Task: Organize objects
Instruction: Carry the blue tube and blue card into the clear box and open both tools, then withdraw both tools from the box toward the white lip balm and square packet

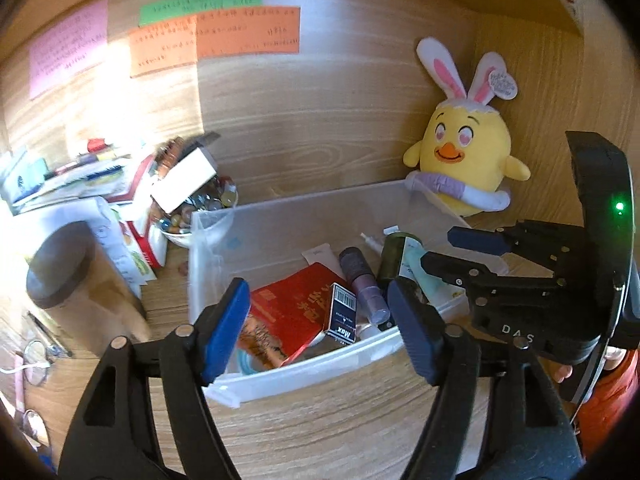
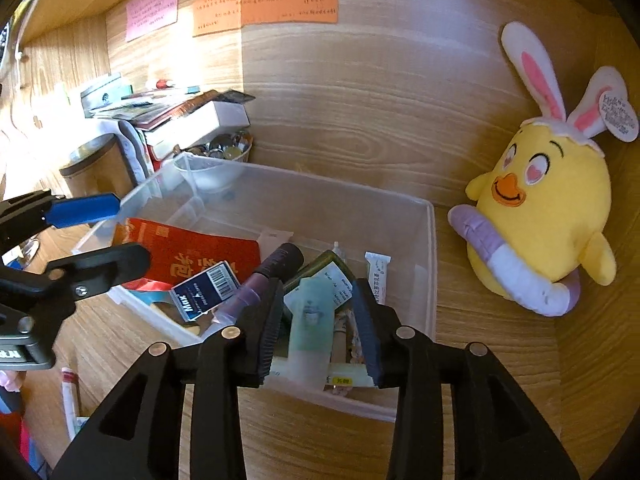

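Observation:
A clear plastic bin (image 1: 280, 232) (image 2: 428, 260) sits on the wooden desk. It holds a red booklet (image 1: 292, 308) (image 2: 192, 252), a dark blue "Max" box (image 1: 342, 316) (image 2: 204, 290), a purple bottle (image 1: 362, 280) (image 2: 268, 272), a dark green bottle (image 1: 394, 256) and a pale green tube (image 2: 312, 320). My left gripper (image 1: 320, 332) (image 2: 100, 236) hangs open over the bin's near left rim, gripping nothing. My right gripper (image 2: 318, 336) (image 1: 440, 249) is over the bin's right end. Its jaws straddle the pale tube, and the pads stand slightly off it.
A yellow plush chick (image 1: 464, 160) (image 2: 540, 208) leans in the back right corner. Left of the bin are a bowl of beads (image 1: 188, 208), stacked books and papers (image 2: 192, 120) and a brown canister (image 1: 64, 272). Coloured notes (image 1: 248, 30) hang on the back panel.

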{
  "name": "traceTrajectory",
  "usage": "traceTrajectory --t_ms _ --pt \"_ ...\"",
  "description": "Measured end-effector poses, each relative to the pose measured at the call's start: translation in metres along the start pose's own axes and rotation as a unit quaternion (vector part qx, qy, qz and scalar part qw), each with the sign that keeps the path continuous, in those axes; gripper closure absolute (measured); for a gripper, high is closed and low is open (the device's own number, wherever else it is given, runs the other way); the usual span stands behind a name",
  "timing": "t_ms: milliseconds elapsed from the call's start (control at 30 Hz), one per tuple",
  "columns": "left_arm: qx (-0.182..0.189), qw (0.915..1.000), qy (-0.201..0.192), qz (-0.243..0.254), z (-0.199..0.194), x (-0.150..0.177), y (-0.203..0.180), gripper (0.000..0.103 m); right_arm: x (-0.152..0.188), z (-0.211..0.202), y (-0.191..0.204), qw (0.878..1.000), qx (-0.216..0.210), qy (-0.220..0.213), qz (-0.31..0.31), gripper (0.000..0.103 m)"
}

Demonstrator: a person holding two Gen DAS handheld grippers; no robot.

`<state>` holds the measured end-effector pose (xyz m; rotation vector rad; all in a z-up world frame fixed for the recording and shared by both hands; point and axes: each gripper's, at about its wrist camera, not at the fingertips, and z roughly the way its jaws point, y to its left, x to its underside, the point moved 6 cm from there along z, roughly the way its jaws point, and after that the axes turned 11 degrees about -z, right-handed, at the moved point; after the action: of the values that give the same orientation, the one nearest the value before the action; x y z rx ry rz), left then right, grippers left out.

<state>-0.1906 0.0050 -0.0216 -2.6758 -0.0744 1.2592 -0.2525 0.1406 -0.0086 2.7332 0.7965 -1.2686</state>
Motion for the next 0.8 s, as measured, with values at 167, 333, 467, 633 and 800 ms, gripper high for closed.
traceTrajectory --t_ms 167,333,467,633,800 --pt "-0.003 0.9999 -0.009 0.004 -0.023 0.005 0.006 0.013 -0.002 -0.022 0.006 1.0 0.001 -0.017 -0.005 0.054" --pt "-0.005 1.0 -0.004 0.004 -0.04 0.02 0.013 0.006 -0.001 -0.046 0.02 0.999 -0.008 -0.038 -0.013 0.04" --pt "-0.02 0.9997 0.011 0.013 -0.049 0.041 0.02 0.005 0.004 -0.061 0.036 0.998 -0.02 -0.05 -0.021 0.035" --pt "-0.03 0.9987 0.035 0.02 -0.055 0.073 0.029 0.005 0.018 -0.069 0.062 0.997 -0.041 -0.05 -0.039 0.033" --pt "-0.038 0.9973 0.062 0.01 -0.06 0.107 0.041 0.005 0.041 -0.065 0.091 0.996 -0.065 -0.028 -0.059 0.032"
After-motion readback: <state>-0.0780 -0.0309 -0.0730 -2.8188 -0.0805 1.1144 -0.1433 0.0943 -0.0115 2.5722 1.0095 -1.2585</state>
